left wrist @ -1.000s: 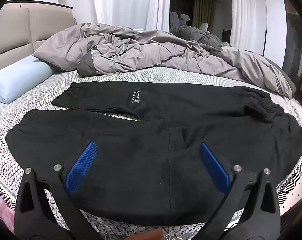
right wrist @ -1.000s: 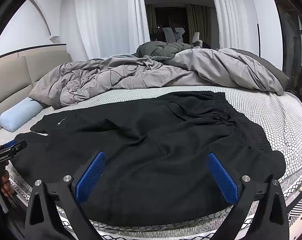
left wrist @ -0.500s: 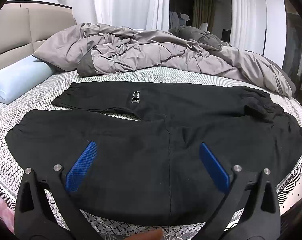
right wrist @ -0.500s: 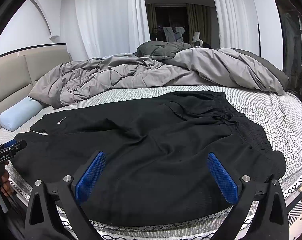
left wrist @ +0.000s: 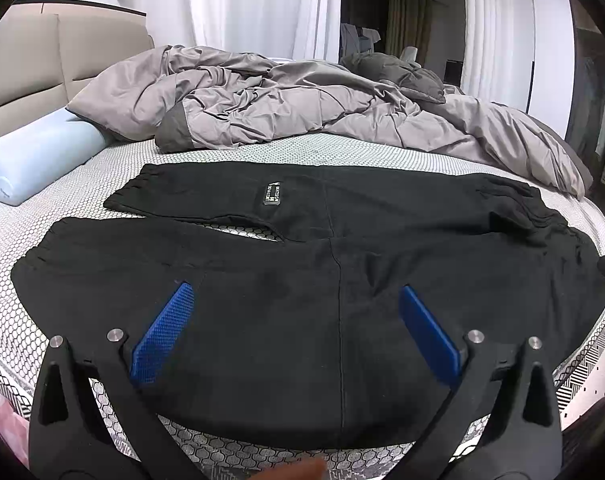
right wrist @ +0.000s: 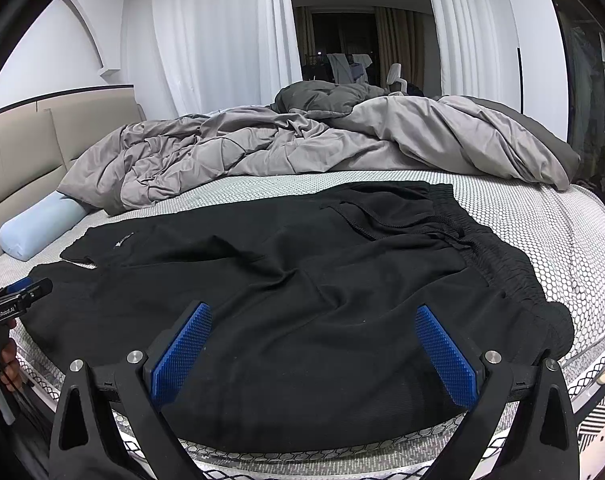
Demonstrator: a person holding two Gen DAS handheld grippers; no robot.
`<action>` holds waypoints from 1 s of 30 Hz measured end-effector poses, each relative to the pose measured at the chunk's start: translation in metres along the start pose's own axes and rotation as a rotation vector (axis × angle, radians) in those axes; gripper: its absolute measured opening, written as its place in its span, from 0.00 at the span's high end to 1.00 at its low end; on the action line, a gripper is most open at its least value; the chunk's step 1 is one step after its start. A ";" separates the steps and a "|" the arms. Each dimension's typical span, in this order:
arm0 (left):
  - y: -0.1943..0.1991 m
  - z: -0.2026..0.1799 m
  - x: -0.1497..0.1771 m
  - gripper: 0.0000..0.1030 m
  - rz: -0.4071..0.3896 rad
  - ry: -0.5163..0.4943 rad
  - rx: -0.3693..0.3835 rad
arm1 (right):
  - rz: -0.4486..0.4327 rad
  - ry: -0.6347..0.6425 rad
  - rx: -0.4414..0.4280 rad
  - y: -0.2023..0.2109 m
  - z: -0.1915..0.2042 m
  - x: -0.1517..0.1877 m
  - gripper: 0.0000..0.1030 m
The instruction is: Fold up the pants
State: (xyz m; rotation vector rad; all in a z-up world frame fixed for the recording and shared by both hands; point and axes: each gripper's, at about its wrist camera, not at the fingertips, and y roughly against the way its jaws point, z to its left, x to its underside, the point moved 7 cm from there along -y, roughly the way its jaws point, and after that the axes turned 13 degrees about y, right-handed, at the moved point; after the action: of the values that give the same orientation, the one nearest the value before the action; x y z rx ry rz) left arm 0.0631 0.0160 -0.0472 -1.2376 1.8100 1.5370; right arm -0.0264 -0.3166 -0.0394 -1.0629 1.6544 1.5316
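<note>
Left wrist | duvet [left wrist: 302, 108] behind pants [left wrist: 302, 300] | pillow [left wrist: 34, 160] left

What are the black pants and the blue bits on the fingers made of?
The black pants look like soft, matte knit cloth, maybe fleece: they drape in gentle folds with no shine. The blue pads on the right gripper's fingers look like rubber or plastic, judging by their bumpy grid texture.

even indoor light, sharp focus, strong fisheye bending, dark vignette at corners.
</note>
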 end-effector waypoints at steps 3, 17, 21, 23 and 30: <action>0.001 0.005 0.001 0.01 0.002 0.006 -0.007 | 0.000 0.000 0.002 -0.001 0.000 -0.001 0.00; 0.024 0.132 -0.027 0.01 0.082 0.317 -0.064 | 0.056 0.024 0.004 -0.003 -0.023 -0.010 0.00; 0.041 0.192 -0.037 0.01 0.070 0.407 -0.131 | 0.051 0.023 0.015 0.004 -0.049 -0.015 0.00; 0.039 0.218 -0.036 0.01 0.106 0.454 -0.155 | 0.051 0.017 0.027 0.006 -0.065 -0.016 0.00; -0.004 0.263 -0.020 0.19 0.267 0.668 0.002 | 0.005 -0.127 -0.007 0.027 -0.110 -0.016 0.00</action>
State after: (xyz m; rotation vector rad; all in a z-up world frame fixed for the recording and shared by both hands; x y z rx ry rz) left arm 0.0239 0.2704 -0.1041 -1.7046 2.4723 1.3352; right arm -0.0353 -0.4231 0.0001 -0.9456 1.5665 1.5758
